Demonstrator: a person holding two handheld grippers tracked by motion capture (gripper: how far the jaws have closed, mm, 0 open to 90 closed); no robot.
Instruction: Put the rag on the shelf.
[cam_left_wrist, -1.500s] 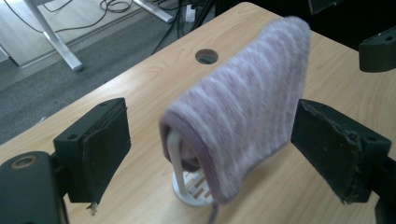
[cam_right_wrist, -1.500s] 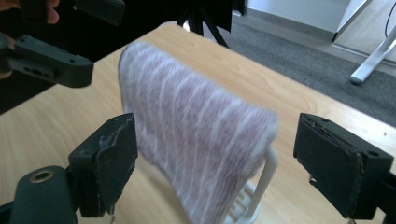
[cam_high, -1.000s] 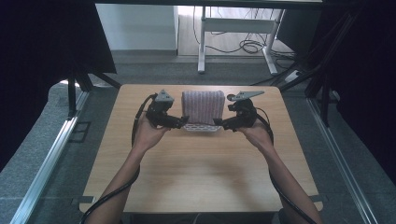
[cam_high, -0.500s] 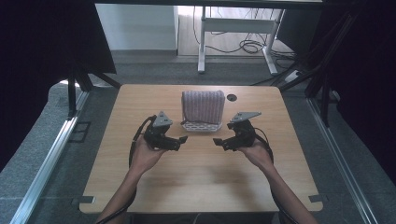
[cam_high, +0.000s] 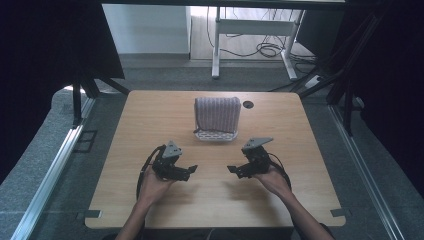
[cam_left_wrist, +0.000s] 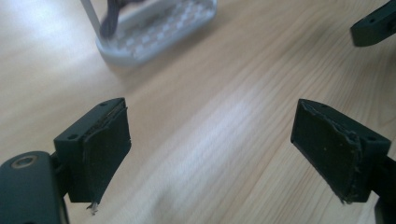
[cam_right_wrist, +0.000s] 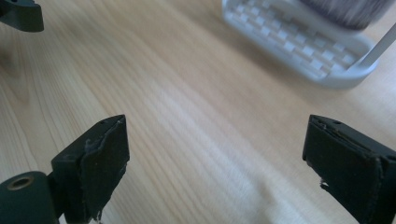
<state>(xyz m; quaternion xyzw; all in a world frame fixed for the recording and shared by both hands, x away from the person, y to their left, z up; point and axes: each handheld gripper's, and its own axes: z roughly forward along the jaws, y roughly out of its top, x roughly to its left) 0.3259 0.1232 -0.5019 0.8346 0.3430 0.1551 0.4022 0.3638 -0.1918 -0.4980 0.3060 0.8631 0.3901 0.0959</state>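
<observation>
The striped cloth (cam_high: 217, 113) hangs on its white rack (cam_high: 215, 135) mid-table, straight ahead of both grippers; left gripper (cam_high: 192, 170) and right gripper (cam_high: 230, 169) sit equally near, jaws spread, holding nothing

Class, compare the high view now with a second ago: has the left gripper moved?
Yes. The left gripper has drawn back toward the person, away from the white rack with the striped cloth, which stays put on the table.

Dim surroundings, daylit table (cam_high: 150, 125), blurred close-ups
</observation>
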